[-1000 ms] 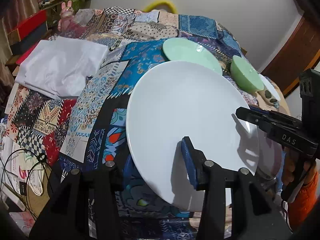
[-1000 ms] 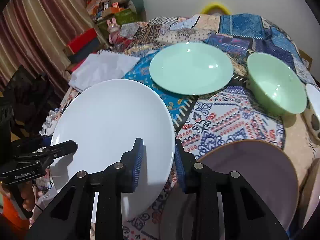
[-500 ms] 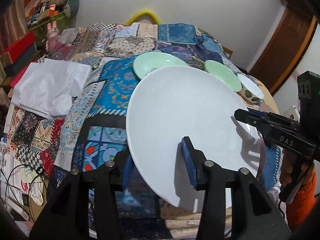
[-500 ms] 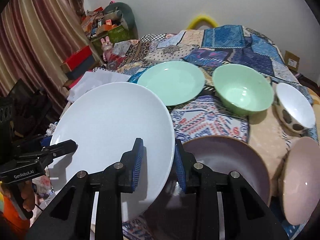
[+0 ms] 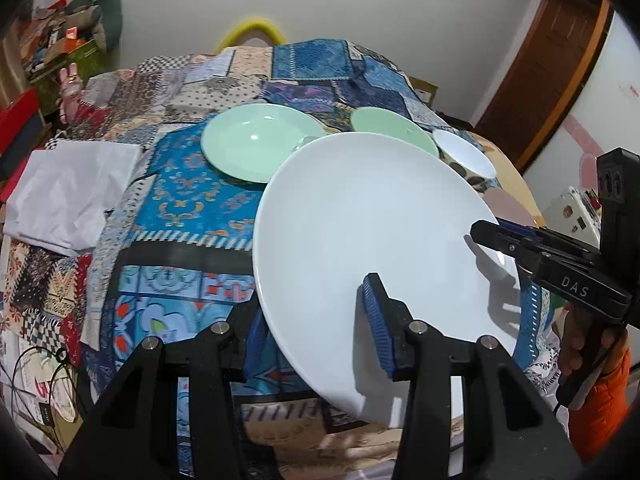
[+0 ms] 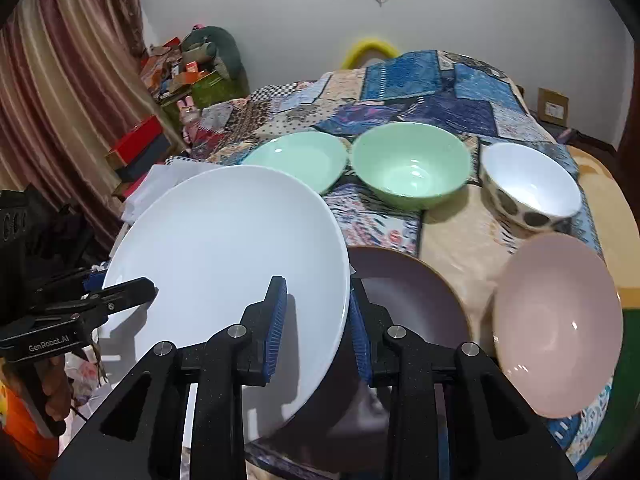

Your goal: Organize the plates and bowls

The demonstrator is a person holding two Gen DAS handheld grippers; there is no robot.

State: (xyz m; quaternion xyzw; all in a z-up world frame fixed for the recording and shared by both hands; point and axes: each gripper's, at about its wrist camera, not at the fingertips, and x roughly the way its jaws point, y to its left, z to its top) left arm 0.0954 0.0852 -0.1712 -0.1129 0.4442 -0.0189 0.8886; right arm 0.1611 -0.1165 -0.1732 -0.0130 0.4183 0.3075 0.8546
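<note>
In the left wrist view the left tool (image 5: 316, 322) clamps the near rim of the white plate (image 5: 372, 236), held tilted above the quilted bed (image 5: 192, 200), while in the right wrist view the right tool (image 6: 316, 328) grips the plate's opposite rim over a brown plate (image 6: 408, 292).

A large plate (image 6: 224, 248) was held tilted above the near edge of the quilt-covered bed (image 6: 432, 80), the left claw (image 5: 316, 332) clamped on its near-left rim and the right claw (image 6: 316, 328) on its right rim. In the right wrist view, a dark plate (image 6: 404, 292) lay partly under its right edge, with a wide bowl (image 6: 556, 328) further right. Behind them stood a row: a shallow plate (image 6: 296, 160), a deep bowl (image 6: 412, 164), then a spotted bowl (image 6: 528, 184). A folded cloth (image 5: 68, 192) lay far left.
</note>
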